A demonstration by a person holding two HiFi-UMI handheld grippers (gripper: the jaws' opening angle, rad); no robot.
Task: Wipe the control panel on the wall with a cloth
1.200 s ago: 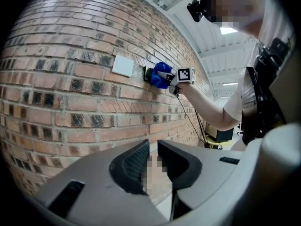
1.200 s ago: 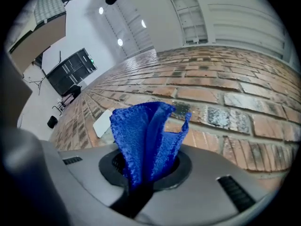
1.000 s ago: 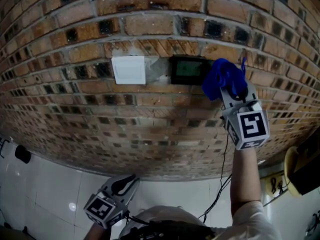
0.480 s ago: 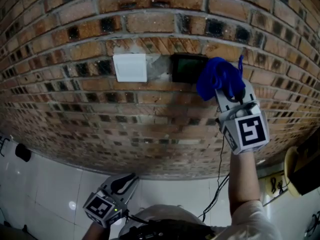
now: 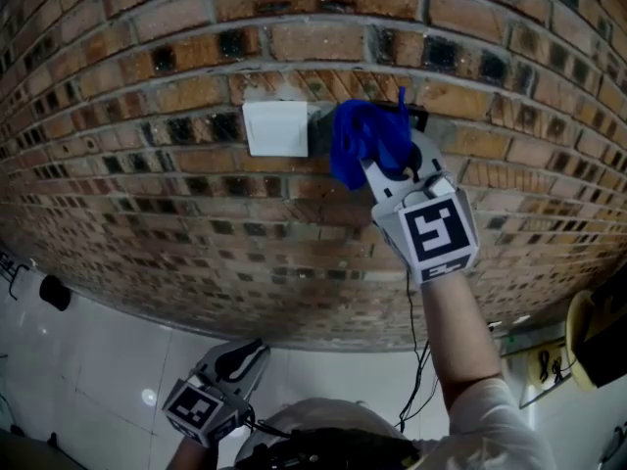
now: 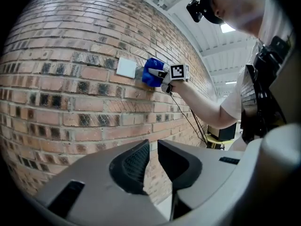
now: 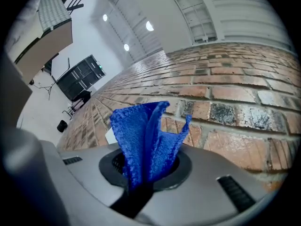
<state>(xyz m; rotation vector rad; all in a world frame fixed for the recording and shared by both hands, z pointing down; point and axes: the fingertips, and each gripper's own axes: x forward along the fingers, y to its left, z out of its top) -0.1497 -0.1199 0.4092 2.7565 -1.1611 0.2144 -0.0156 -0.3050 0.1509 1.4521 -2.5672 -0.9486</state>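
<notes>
Cloth [image 5: 361, 143], blue and bunched, sits at upper centre of the head view against the brick wall [image 5: 147, 194]. It covers the control panel [image 5: 419, 118], of which only a dark corner shows. The right claw [image 5: 384, 164] is clamped on the cloth, and the bare forearm [image 5: 458, 341] reaches up to it from the lower right. A white plate [image 5: 275, 128] sits just left of the cloth, and a thin cable [image 5: 412, 346] hangs beside the arm. The left claw [image 5: 245, 355] hangs low at bottom left, well apart from the plate, its jaws a narrow gap apart with nothing between. The cloth stands lengthwise out of the right claw toward the wall, pointing up and left.
</notes>
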